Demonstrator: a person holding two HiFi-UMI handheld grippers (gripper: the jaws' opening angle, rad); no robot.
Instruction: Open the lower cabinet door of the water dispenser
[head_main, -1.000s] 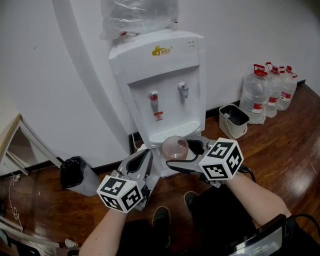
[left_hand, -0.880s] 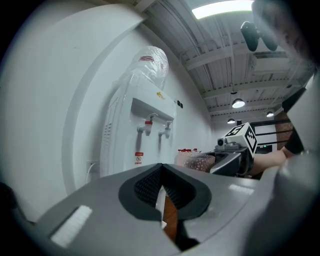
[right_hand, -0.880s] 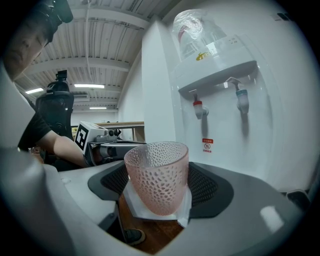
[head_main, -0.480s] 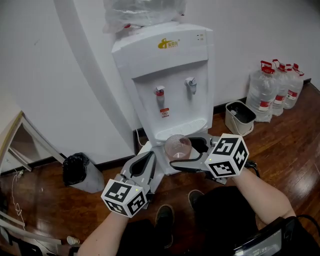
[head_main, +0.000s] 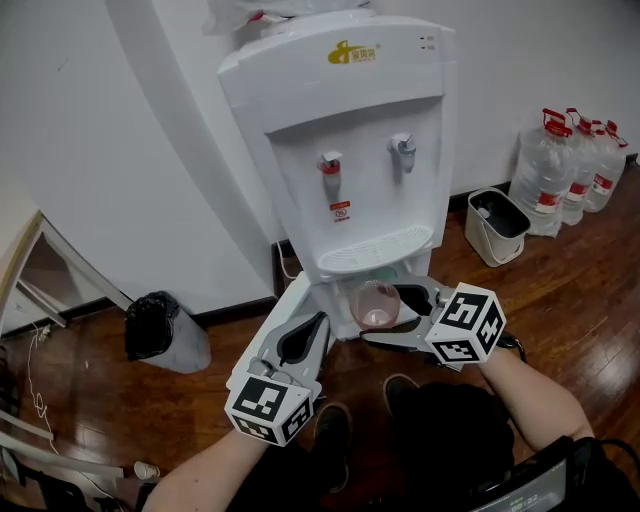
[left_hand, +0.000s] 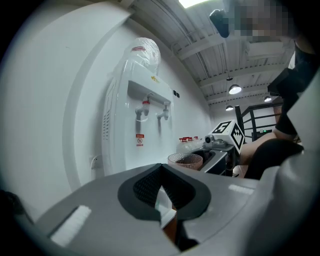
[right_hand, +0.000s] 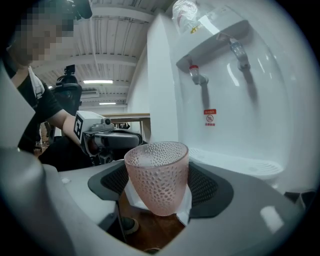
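- Left gripper (head_main: 315, 322) sat low in front of the foot of the water dispenser (head_main: 350, 140). Its jaws were fully closed with nothing between them. Its own view showed only floor and a sliver of white past the tips.
- Right gripper (head_main: 385, 318) was clamped on a pink dimpled cup (head_main: 377, 304), held upright just under the drip tray (head_main: 375, 250).
- Judgement: with the right hand taken up by the cup, the door job likely fell to the left gripper. Closed jaws would suit hooking or nudging a door edge, not pinching a handle.
- Both tools were held at cabinet height, below the red tap (head_main: 330, 168) and blue tap (head_main: 402, 150). That fits an approach to the lower door, not to the taps.
- The lower cabinet door belonged beneath the drip tray, but most of that front was covered by the cup and both grippers.
- A white panel (head_main: 272, 335) slanted out to the left below the tray. I could not tell whether it was the door standing ajar or just the cabinet's side wall seen from above.
- No handle, latch or hinge line could be made out in any view.
- Whether the left tips touched the white panel could not be told.
- The bottle on top of the dispenser was cut off by the frame edge.
- The cup looked empty from the right gripper view, though the dimpled wall made that uncertain.
- Spare water jugs (head_main: 575, 170) and a small white bin (head_main: 497, 225) stood well apart at the right, and a black-bagged bin (head_main: 150, 325) at the left.
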